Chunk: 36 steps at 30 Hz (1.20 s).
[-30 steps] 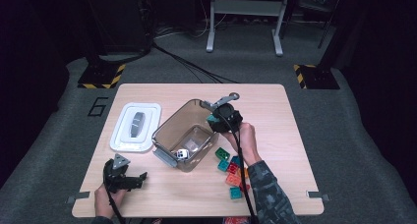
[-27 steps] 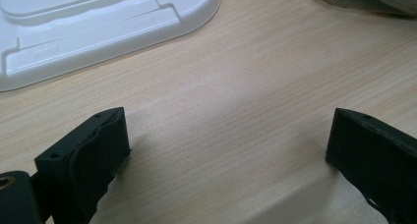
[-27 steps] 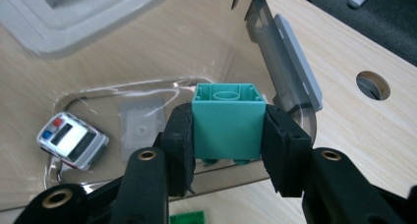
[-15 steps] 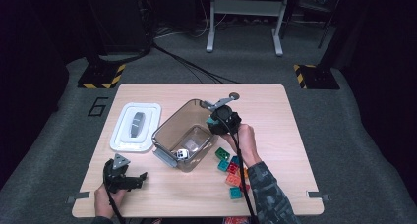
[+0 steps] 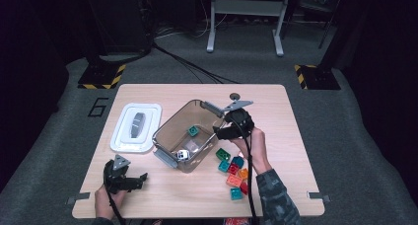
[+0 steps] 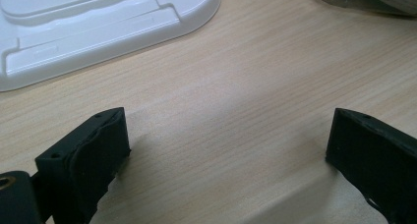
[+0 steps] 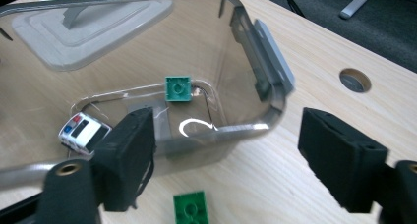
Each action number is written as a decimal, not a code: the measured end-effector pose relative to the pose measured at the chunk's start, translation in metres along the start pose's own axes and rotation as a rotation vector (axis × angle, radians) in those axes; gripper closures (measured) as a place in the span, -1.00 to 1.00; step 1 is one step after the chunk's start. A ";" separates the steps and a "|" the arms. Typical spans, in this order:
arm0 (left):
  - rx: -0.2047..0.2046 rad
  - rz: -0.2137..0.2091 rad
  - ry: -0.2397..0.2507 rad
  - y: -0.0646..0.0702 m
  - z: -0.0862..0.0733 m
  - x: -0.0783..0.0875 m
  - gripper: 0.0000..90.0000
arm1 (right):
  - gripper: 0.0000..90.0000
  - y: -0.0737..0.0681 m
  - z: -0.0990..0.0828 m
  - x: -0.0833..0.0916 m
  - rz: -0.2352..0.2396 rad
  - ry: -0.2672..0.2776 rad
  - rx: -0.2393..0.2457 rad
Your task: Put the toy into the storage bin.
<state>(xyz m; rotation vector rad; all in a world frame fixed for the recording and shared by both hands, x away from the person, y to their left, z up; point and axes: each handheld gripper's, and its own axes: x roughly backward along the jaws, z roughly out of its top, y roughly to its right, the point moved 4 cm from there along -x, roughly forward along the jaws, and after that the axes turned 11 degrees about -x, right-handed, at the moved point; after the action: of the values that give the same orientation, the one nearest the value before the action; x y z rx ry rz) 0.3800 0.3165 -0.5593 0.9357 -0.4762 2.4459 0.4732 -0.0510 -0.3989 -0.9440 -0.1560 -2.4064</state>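
A clear plastic box (image 5: 167, 128) stands mid-table, holding a green brick (image 5: 192, 131) and a small white toy car (image 5: 183, 155). My right gripper (image 5: 220, 131) hovers at the box's right rim; its jaws have just been opening and stand open with nothing between them. In the right gripper view the gripper (image 7: 231, 155) looks down over the box's rim (image 7: 260, 42) at the green brick (image 7: 178, 89) and the car (image 7: 83, 130). My left gripper (image 5: 139, 180) rests open near the front left edge, and in its own view (image 6: 226, 150) spans bare wood.
A white lid (image 5: 135, 126) lies left of the box, seen close in the left gripper view (image 6: 98, 27). Several coloured bricks (image 5: 234, 168) lie in a pile right of the box by my right forearm. One green brick (image 7: 191, 209) sits on the table just below the right jaws.
The right gripper's jaws have opened and it has drawn slightly right, off the box. A green brick now lies on the box floor. The left gripper has not moved.
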 end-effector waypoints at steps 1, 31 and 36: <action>-0.001 0.002 0.002 0.000 0.000 0.000 -0.94 | -0.59 0.003 -0.003 0.004 -0.002 0.007 -0.008; 0.000 0.003 0.002 0.000 0.000 0.000 -0.94 | -0.29 0.071 -0.117 -0.040 -0.075 -0.209 -0.273; 0.000 0.000 -0.001 0.000 0.000 0.000 -0.94 | 0.05 0.075 -0.118 -0.039 -0.088 -0.218 -0.268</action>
<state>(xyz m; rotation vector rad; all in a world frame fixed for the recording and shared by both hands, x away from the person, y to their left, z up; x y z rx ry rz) 0.3800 0.3166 -0.5592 0.9372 -0.4759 2.4452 0.4666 -0.1319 -0.5192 -1.3475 0.0484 -2.4398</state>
